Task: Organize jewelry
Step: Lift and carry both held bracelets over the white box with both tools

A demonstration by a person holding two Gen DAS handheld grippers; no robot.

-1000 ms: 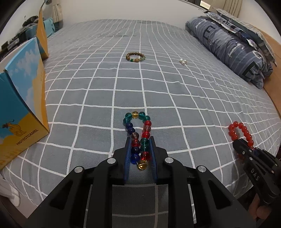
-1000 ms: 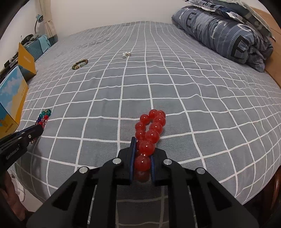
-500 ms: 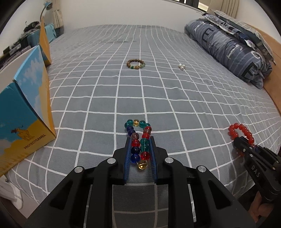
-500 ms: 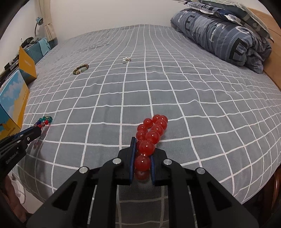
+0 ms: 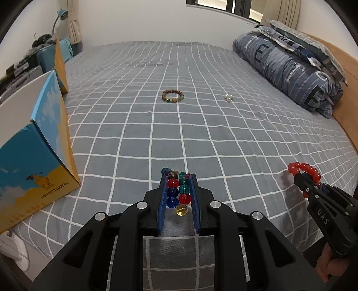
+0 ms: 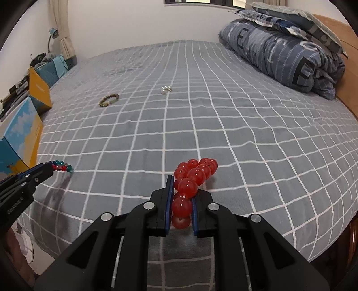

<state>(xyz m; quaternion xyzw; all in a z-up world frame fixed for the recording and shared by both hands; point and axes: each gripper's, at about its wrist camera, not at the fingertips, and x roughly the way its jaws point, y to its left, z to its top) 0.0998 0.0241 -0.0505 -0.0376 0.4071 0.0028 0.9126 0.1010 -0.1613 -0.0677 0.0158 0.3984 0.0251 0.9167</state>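
Observation:
My left gripper [image 5: 178, 179] is shut on a multicoloured glass bead bracelet [image 5: 179, 191] and holds it above the grey checked bed. It also shows in the right wrist view [image 6: 60, 167]. My right gripper [image 6: 181, 182] is shut on a red bead bracelet [image 6: 194, 173], which also shows at the right of the left wrist view [image 5: 304, 170]. A brown bead bracelet [image 5: 172, 96] and small pearl pieces [image 5: 228, 97] lie further up the bed. An open blue and yellow box [image 5: 38, 143] stands at the left.
A folded blue quilt and pillows [image 5: 290, 67] lie along the right side by the wooden bed frame. Luggage and a desk lamp [image 5: 60, 15] stand beyond the bed's left edge. The bed's near edge is just below both grippers.
Both grippers have lifted and pulled back with their bracelets, which now hang off the bed cover. The view has tilted up and shows more of the wall.

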